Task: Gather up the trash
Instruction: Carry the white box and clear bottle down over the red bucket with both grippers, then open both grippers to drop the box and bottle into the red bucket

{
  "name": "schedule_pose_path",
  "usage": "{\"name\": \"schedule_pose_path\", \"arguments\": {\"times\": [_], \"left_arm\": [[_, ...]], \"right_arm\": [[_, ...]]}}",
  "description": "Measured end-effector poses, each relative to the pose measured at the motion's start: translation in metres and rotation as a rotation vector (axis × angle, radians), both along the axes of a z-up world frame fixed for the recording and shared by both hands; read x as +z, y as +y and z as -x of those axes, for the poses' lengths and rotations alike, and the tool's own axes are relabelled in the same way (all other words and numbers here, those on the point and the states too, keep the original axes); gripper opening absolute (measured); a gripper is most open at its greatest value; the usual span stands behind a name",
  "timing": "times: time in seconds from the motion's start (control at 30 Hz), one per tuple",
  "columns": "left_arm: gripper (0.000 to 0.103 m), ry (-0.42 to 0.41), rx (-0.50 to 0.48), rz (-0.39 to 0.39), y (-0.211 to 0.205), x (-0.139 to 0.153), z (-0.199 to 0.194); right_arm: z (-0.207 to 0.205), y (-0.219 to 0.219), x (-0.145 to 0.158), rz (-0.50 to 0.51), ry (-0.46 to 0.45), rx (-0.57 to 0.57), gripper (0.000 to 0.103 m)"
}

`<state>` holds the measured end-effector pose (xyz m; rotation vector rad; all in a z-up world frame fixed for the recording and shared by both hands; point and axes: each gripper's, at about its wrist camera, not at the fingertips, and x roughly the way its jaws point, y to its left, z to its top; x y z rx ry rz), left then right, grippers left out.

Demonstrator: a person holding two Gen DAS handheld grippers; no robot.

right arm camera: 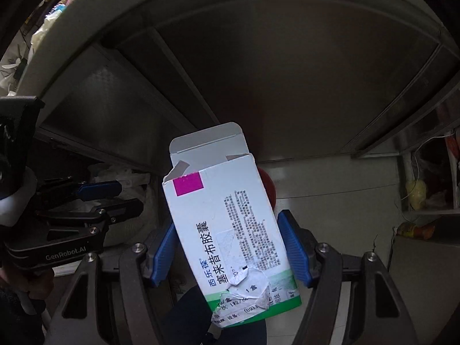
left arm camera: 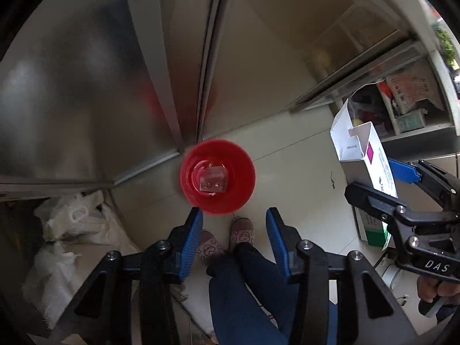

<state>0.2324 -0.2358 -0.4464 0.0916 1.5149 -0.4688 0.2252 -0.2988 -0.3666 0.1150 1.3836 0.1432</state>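
L tool [left arm camera: 233,224] nearest the lens: blue pads at a middling gap, nothing btwn them, only the person's slippers and legs far below. Red cup [left arm camera: 217,176] sits just beyond the pad tips, mouth toward the camera, a clear scrap inside; whether it rests on the floor or is mid-drop I can't tell. R tool [right arm camera: 227,244] clamps the box [right arm camera: 230,224] across its lower half, flap open, tilted; it hangs to the right of the cup. Risks, my guess: box is thin card w/ torn label, so a loose or skewed pinch could let it twist out. Cup is light and round; a pad clipping its rim would tip it and spill the scrap. Tools are near each other beside the cup, so they could collide.
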Motion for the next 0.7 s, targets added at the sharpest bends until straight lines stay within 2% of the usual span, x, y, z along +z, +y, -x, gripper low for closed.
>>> {"name": "schedule_pose_path", "arguments": {"times": [0.23,0.47,0.6,0.7], "left_arm": [[0.044,0.045,0.028,-0.022,-0.006,-0.06,-0.009],[0.044,0.084,0.056,-0.048,0.002,-0.099,-0.016],[0.044,0.078,0.07,-0.079,0.01,-0.111,-0.016],[0.044,0.074,0.098,-0.075,0.019,-0.111,-0.015]], "right_arm": [[-0.006,-0.011,-0.06,0.008,0.055,0.006,0.066],[-0.014,-0.005,-0.102,0.024,0.08,0.05,0.066],[-0.02,0.004,-0.112,0.017,0.11,0.061,0.066],[-0.021,0.008,-0.111,0.005,0.113,0.079,0.066]]}}
